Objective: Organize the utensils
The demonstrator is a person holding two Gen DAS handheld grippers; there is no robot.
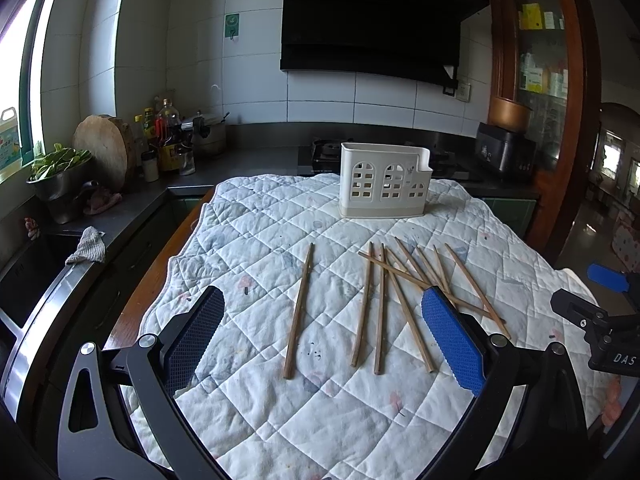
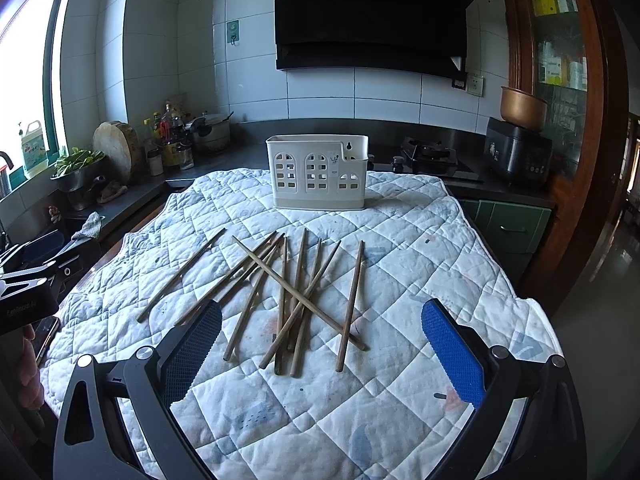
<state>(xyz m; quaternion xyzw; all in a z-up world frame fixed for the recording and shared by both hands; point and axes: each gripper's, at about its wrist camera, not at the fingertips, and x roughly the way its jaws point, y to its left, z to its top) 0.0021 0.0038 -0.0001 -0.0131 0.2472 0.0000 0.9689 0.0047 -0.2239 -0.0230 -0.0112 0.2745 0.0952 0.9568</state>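
Note:
Several wooden chopsticks (image 1: 404, 284) lie loose on a white quilted cloth (image 1: 280, 216), some crossing each other. One chopstick (image 1: 299, 312) lies apart to the left. A cream utensil holder (image 1: 384, 180) with window-shaped cutouts stands upright behind them. My left gripper (image 1: 324, 340) is open and empty, hovering above the near ends of the chopsticks. In the right wrist view the chopstick pile (image 2: 296, 296) lies in front of the holder (image 2: 318, 172), and my right gripper (image 2: 320, 348) is open and empty above the pile's near ends.
The cloth (image 2: 420, 240) covers a table with a bare wooden edge at the left. A dark counter behind holds bottles (image 1: 168, 136), a round chopping board (image 1: 106, 152), a bowl of greens (image 1: 60, 176), a gas hob (image 2: 428, 156) and a rice cooker (image 2: 516, 152).

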